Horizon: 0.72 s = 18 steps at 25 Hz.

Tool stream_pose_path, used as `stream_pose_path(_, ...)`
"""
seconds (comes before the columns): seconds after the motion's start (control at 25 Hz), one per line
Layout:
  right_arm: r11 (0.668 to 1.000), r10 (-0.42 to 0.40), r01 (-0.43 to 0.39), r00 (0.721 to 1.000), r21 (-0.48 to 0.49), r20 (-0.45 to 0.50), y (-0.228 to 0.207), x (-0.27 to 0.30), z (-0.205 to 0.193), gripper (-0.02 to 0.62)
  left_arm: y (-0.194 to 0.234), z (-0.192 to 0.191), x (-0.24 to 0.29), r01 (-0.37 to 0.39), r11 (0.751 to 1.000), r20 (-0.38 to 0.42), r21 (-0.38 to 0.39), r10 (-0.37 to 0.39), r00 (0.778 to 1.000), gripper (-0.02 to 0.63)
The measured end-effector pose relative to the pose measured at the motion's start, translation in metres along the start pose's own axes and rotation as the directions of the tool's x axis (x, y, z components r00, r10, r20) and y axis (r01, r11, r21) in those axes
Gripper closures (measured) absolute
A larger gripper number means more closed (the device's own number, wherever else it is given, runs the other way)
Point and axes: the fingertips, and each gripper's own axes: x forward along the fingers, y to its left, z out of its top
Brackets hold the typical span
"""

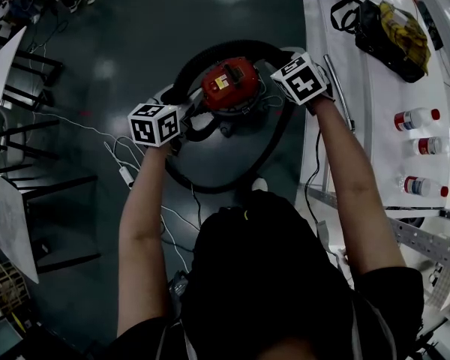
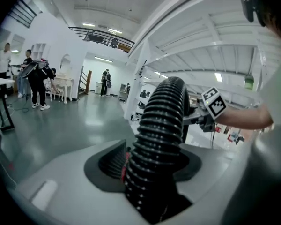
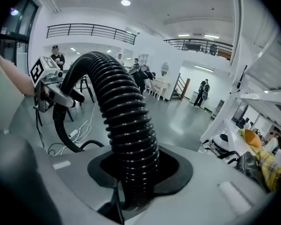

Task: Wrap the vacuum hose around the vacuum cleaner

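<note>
Above vacuum cleaner [image 1: 229,85], hose [image 1: 217,51] arched from left gripper [image 1: 181,126] to right gripper [image 1: 276,77]

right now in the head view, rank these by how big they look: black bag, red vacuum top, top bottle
1. black bag
2. red vacuum top
3. top bottle
The table sits nearer the camera, so true sizes stay unsure.

I saw the vacuum hose [image 2: 159,139] as black ribbed plastic, with a dull sheen along its ridges. The vacuum cleaner [image 1: 229,83] had a glossy red plastic top. The floor [image 1: 120,36] looked smooth, polished and reflective; the desk [image 1: 382,126] was smooth and white.
</note>
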Motion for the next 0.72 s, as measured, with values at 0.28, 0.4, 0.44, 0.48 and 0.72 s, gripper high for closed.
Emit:
stream_pose_path(0.28,1.0,0.009,-0.009,1.0,-0.03,-0.004,0.003,0.004,0.003,0.454,0.013,0.008,0.004,-0.147,0.956,-0.051,0.253,0.165,0.985,0.233)
stream_pose_path(0.4,0.999,0.011,-0.011,1.0,-0.033,0.0,0.004,0.004,0.004,0.454,0.01,0.028,0.002,-0.189,0.922,0.008,0.337,0.198,0.98,0.225)
stream_pose_path(0.44,0.999,0.011,-0.01,1.0,-0.04,0.003,0.004,0.003,0.005,0.455,0.008,0.036,0.002,-0.196,0.906,0.022,0.374,0.203,0.979,0.225)
stream_pose_path(0.48,0.999,0.009,-0.009,1.0,-0.052,0.004,0.004,0.003,0.005,0.456,0.005,0.042,0.003,-0.199,0.885,0.029,0.42,0.206,0.978,0.225)
stream_pose_path(0.72,0.994,0.013,-0.012,1.0,-0.106,0.007,0.013,0.002,0.01,0.453,-0.024,0.066,0.013,-0.152,0.733,-0.012,0.663,0.213,0.977,0.3)
